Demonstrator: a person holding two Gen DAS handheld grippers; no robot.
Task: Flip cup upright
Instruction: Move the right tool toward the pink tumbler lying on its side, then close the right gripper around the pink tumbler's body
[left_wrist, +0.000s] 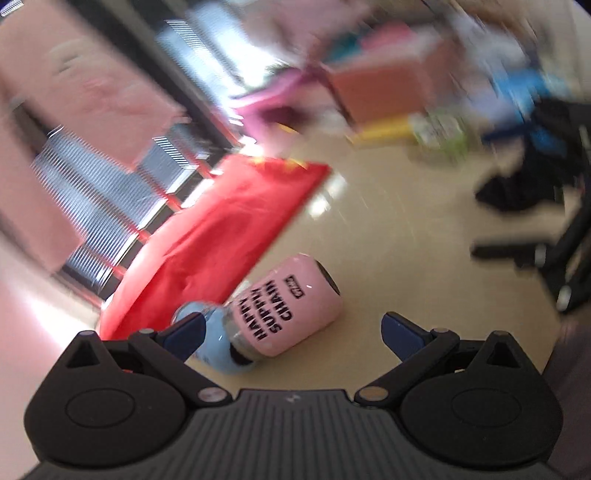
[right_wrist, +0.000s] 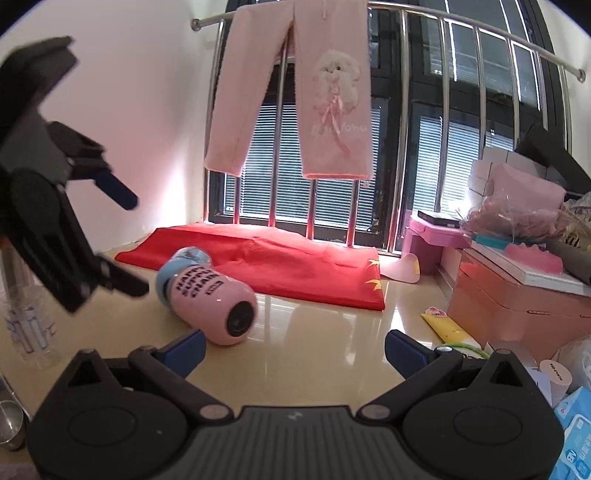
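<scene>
A pink cup (left_wrist: 286, 308) with black lettering and a light blue lid lies on its side on the beige floor. In the left wrist view it lies just ahead of my left gripper (left_wrist: 293, 334), which is open and empty, above and near it. In the right wrist view the cup (right_wrist: 208, 297) lies left of centre, its dark base toward the camera. My right gripper (right_wrist: 295, 349) is open and empty, a little behind and right of the cup. The left gripper (right_wrist: 122, 240) shows at the left of that view, above the cup, open.
A red cloth (right_wrist: 266, 264) lies on the floor by the barred window. Pink trousers (right_wrist: 295, 92) hang on the rail. A pink cabinet (right_wrist: 517, 295) with clutter stands at the right. A clear bottle (right_wrist: 26, 325) stands at the left. A chair base (left_wrist: 546, 254) shows in the left wrist view.
</scene>
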